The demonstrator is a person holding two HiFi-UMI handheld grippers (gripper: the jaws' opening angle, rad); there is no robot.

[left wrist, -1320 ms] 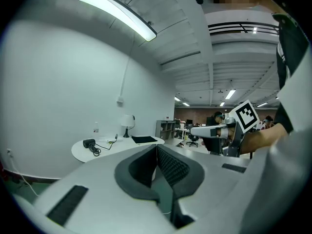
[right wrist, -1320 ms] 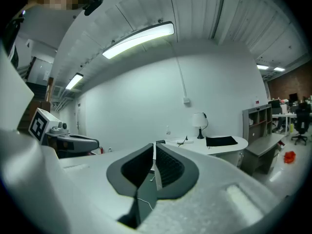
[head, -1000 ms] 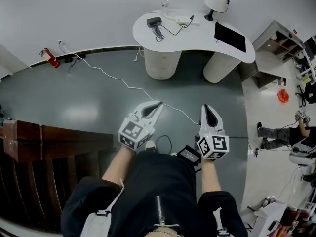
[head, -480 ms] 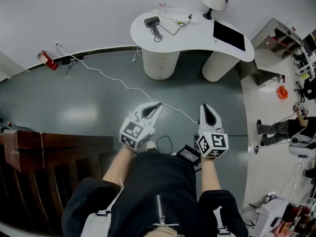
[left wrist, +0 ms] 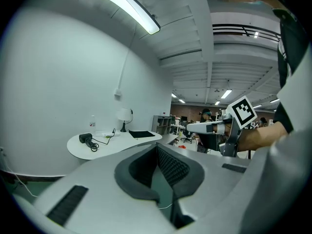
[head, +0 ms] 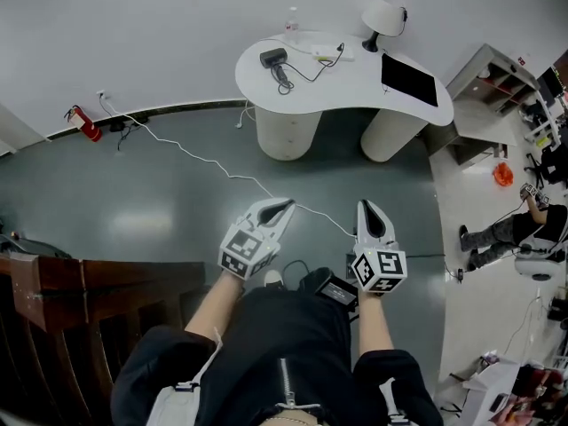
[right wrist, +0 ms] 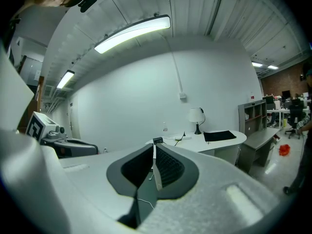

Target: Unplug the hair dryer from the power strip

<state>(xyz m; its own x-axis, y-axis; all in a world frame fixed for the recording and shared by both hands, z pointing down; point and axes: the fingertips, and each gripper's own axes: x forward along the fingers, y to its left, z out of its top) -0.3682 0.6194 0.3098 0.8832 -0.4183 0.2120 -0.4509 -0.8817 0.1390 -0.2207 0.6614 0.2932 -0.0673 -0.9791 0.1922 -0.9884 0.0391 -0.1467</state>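
The black hair dryer (head: 273, 59) lies on the white curved table (head: 355, 87) far ahead, its cord running right to a white power strip (head: 329, 53). My left gripper (head: 283, 206) and right gripper (head: 366, 206) are held side by side in front of my body, over the grey floor, well short of the table. Both are shut with nothing between the jaws. In the left gripper view the dryer (left wrist: 86, 139) is small and distant past the left gripper (left wrist: 157, 148). In the right gripper view the dryer (right wrist: 157, 141) shows just above the right gripper (right wrist: 153, 150).
A lamp (head: 382, 14), a bottle (head: 292, 19) and a black pad (head: 409, 74) share the table. A white cable (head: 206, 158) crosses the floor from the wall. Dark wooden furniture (head: 89, 282) stands at left, shelves (head: 497, 74) and a person (head: 501, 231) at right.
Both shut grippers have edged forward toward the table together with me. The wooden furniture at left has slid lower in the head view.
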